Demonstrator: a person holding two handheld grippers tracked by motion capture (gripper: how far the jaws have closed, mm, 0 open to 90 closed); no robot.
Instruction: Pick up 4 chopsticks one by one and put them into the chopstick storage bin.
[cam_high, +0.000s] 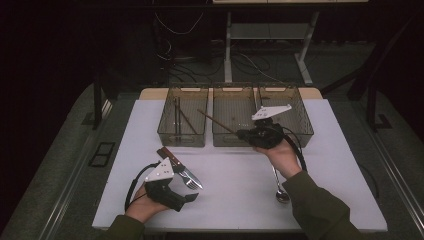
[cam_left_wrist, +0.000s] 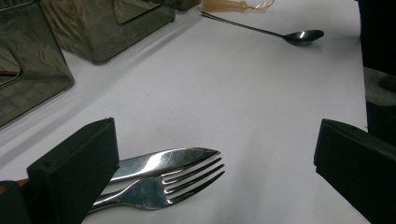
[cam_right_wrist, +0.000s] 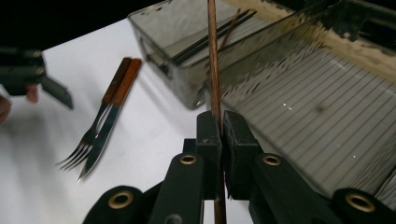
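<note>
**Chopstick pinched above the middle bin**

I have the right gripper (cam_high: 248, 134) just right of centre in the high view, at the near wall of the middle bin (cam_high: 233, 138), its jaws pressed together on a single brown chopstick (cam_high: 216, 121). In the right gripper view the stick (cam_right_wrist: 214, 60) runs straight up the middle of the frame, clamped between the two black pads and sticking out below them as well as far above. Seen from the high camera, its long axis slants from the claw toward the upper left, the free end reaching over the gap between the middle bin and the left bin (cam_high: 183, 135), where more sticks already lie.

My left gripper (cam_high: 189, 198) sits at lower left of the high view, jaws spread wide and holding nothing. A fork (cam_left_wrist: 159, 186) and a knife (cam_left_wrist: 163, 161) lie side by side on the white table (cam_high: 235, 195) just ahead of its left jaw. A spoon (cam_left_wrist: 303, 36) rests at the upper right of the left gripper view, well apart from both.
</note>
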